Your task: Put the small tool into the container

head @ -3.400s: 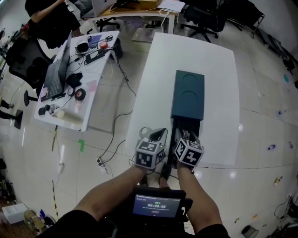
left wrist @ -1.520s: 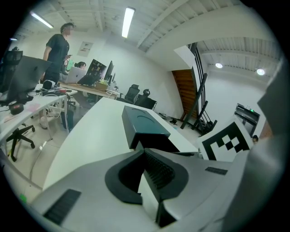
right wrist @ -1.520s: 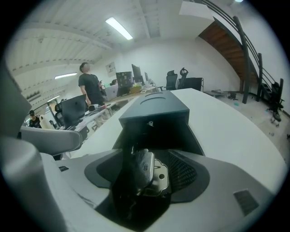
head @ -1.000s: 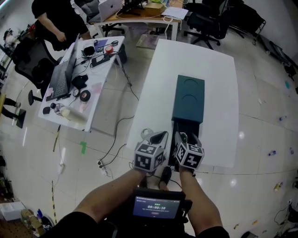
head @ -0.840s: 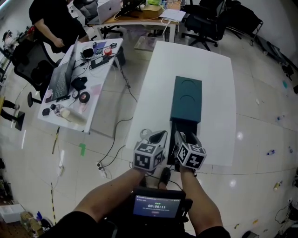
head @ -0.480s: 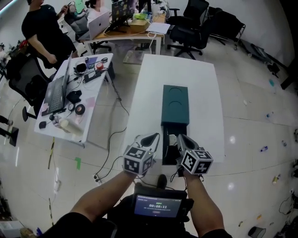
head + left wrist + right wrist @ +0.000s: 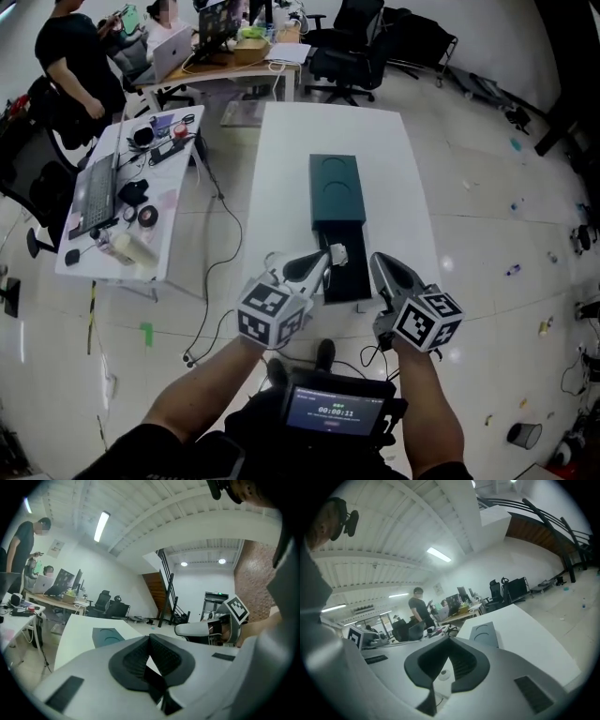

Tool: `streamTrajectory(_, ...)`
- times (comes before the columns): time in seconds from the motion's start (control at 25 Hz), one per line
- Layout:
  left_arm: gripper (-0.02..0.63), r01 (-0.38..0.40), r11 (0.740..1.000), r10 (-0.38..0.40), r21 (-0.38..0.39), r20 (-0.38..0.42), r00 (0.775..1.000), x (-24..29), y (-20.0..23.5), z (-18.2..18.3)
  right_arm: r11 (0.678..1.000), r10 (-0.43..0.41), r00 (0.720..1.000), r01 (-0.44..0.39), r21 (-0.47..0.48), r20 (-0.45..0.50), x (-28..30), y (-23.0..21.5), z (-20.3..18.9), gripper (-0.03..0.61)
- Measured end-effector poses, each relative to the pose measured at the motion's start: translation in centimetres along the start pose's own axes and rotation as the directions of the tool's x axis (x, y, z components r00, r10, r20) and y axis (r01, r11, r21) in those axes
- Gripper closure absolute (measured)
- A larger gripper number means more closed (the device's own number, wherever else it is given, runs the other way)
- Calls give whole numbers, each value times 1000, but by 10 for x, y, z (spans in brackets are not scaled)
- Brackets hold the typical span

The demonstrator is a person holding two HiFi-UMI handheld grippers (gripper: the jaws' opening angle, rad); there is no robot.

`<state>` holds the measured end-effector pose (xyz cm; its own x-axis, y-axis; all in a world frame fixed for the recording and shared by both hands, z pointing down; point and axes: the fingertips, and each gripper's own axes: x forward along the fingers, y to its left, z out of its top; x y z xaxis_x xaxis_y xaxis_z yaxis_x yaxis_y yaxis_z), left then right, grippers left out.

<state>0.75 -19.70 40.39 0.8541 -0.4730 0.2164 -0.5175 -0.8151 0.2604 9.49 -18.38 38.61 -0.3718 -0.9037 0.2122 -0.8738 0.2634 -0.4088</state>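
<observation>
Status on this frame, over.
Both shut: left tongs, right tongs. Over the open black tray, small white piece at left tip; held or not, unclear. Nothing in the way.

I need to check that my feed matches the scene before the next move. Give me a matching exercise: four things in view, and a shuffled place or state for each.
Things:
1. teal container
2. right gripper
3. laptop
4. black office chairs

Places or states:
A. on the side desk left of the table
B. jaws shut, holding nothing
C. beyond the table's far end
D. on the middle of the white table

Pairs: 1-D, 2-B, 3-A, 4-C
</observation>
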Motion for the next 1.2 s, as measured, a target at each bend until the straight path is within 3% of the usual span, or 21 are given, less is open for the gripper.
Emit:
streamTrajectory(0.24, 596, 14, 1000, -14, -5, 20, 1000, -32, -40, 8, 999, 26, 997, -22, -46, 78, -72, 20, 22, 577)
streamTrajectory(0.36, 597, 35, 999, -35, -22, 41, 999, -47, -73, 13, 994, 46, 997, -40, -104, 55, -108, 14, 18, 577)
streamTrajectory(0.52, 597, -44, 999, 45, -6, 77, 996, -55, -127, 18, 983, 93, 995, -86, -159, 41, -173, 4, 22, 577)
streamTrajectory(0.72, 597, -149, 987, 154, -58, 102, 983, -43, -219, 2, 958, 182, 983, -174, -226, 16, -268, -16, 34, 577)
streamTrajectory(0.92, 595, -240, 971, 238, -4, 141, 961, -49, -309, -7, 948, 251, 968, -239, -211, 29, -348, -34, 39, 577)
streamTrajectory(1.2, 595, -273, 962, 265, 21, 177, 948, -132, -348, -5, 946, 273, 961, -262, -189, 35, -390, 10, 24, 577)
